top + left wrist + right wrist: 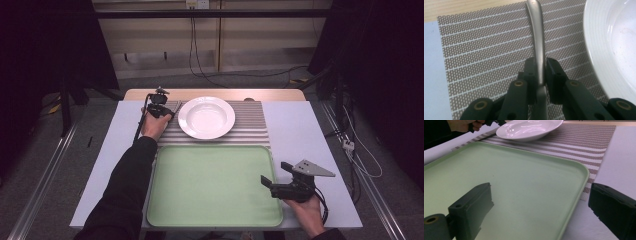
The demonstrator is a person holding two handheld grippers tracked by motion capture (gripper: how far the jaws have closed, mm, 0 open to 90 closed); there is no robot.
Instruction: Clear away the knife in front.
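My left gripper (161,111) is shut on the handle of a metal utensil (537,37), which lies along the striped placemat (486,50) just left of the white deep plate (614,42). The utensil's working end is hidden behind the jaws. In the high view the plate (206,117) sits on the placemat (250,120) beyond an empty green tray (215,182). My right gripper (274,172) is open at the tray's right edge, with nothing between its jaws. In the right gripper view it (541,205) straddles the rim of the tray (511,177), and the plate (529,128) lies farther off.
The pale table top (310,145) shows bare to the right of the placemat and tray, and a wooden strip (215,93) runs along its far edge. Cables (360,150) hang off the table's right side.
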